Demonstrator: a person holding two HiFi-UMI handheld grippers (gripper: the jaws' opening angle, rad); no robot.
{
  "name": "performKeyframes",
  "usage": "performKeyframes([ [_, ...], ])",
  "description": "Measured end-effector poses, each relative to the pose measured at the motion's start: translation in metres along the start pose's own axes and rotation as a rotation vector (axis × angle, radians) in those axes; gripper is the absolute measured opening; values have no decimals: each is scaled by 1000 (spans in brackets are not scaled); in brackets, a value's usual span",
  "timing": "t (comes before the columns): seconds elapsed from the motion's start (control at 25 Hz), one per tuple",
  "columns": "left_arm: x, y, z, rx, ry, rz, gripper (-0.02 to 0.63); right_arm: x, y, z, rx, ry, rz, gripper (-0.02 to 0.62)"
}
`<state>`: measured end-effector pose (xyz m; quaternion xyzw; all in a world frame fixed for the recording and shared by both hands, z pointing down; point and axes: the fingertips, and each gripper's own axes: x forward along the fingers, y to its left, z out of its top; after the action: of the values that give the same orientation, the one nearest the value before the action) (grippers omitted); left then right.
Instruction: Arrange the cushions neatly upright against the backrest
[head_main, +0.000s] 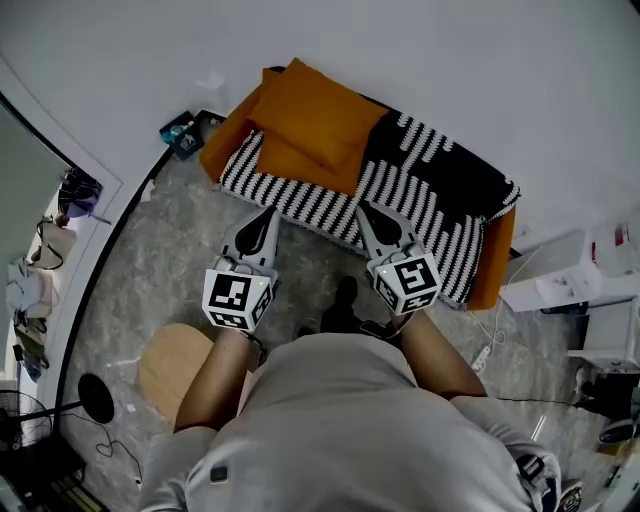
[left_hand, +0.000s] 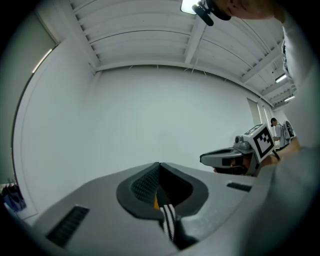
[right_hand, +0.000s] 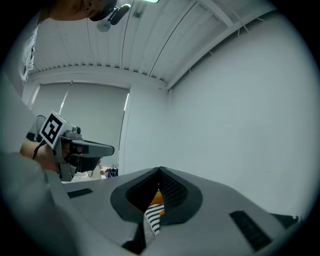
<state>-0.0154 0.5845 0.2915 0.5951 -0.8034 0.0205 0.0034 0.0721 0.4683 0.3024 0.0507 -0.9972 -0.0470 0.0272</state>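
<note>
A small sofa with a black-and-white striped seat stands against the white wall. Two orange cushions lie stacked at its left end. A black cushion with white bars lies slanted across its right half. My left gripper and right gripper are held level side by side just in front of the seat's front edge. Both are shut with nothing held. In the left gripper view the jaws meet, and a sliver of striped fabric shows below them. The right gripper view shows the same, with striped fabric.
A round wooden stool stands on the floor at my left. White boxes sit right of the sofa, with a power strip and cables on the floor. Small blue items lie by the sofa's left end.
</note>
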Motion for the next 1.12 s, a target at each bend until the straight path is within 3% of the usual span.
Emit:
performKeyframes([
  [0.56, 92, 41, -13, -2, 42, 18, 9, 84, -70, -20, 7, 11, 74, 26],
  [0.84, 185, 67, -16, -1, 66, 18, 9, 143, -151, -30, 18, 33, 76, 26],
  [1.12, 286, 59, -19, -4, 97, -31, 9, 174, -242, -38, 27, 55, 61, 26],
])
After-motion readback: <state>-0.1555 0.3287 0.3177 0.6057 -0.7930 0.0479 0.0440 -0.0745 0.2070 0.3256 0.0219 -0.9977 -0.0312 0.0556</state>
